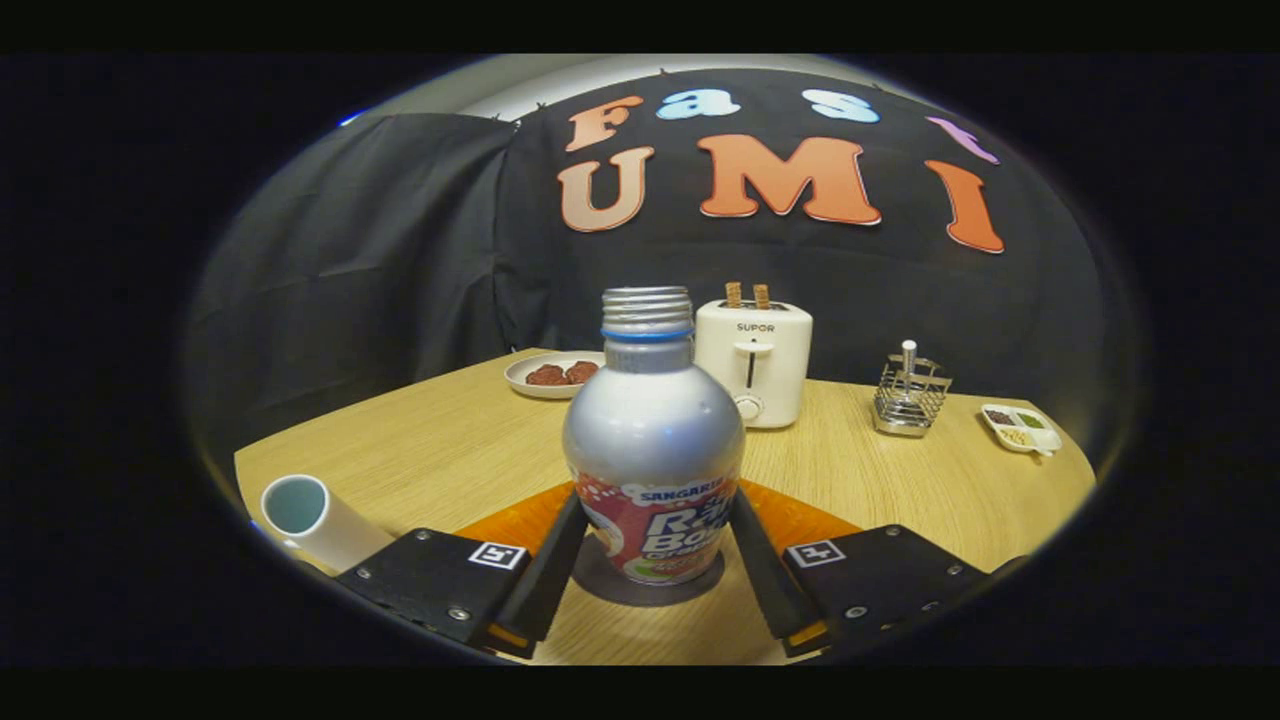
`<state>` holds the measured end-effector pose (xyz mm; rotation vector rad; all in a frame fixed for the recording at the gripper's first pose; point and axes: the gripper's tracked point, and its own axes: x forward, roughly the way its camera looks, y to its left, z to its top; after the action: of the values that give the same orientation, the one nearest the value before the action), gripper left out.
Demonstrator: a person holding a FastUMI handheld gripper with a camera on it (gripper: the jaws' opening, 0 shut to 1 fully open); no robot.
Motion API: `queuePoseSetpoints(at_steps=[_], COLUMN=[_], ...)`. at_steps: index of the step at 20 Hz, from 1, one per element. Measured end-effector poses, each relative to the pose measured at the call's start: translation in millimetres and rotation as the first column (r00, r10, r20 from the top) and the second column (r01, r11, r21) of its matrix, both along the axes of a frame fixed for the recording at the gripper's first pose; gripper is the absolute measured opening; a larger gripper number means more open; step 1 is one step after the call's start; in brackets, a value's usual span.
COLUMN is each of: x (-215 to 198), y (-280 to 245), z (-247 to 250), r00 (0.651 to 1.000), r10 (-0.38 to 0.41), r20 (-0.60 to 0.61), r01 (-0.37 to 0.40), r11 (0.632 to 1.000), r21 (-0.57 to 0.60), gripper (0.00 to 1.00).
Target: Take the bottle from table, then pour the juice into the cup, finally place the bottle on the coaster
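Black cloth wall (400,260) behind wood table (450,450), dim booth.

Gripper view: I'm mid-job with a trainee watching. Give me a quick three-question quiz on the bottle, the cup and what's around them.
1. True or false: the bottle stands upright between the gripper's fingers, with no cap on its threaded neck.
2. Which thing lies nearest the fingers, off to their left? A) the white cup B) the toaster C) the wire rack
3. Fill in: beyond the bottle, left of the toaster, a plate holds two ______ pieces of food.

Key:
1. True; both fingers sit against the bottle's lower sides, and an orange coaster shows behind them.
2. A; the cup appears tilted, its opening toward the camera.
3. Brown.
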<state>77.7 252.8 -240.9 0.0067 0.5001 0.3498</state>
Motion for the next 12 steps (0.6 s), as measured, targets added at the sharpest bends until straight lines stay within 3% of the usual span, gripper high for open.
queuePoseSetpoints(at_steps=[5, 12], x=[-6.2, -23.4], y=[1.4, -5.1], z=[-2.1, 42.8], r00=[1.000, 0.998], r10=[0.002, 0.008], r20=[-0.030, 0.069], r01=[-0.002, -0.010], r11=[1.000, 0.999], r21=[0.020, 0.032], gripper=[0.83, 0.96])
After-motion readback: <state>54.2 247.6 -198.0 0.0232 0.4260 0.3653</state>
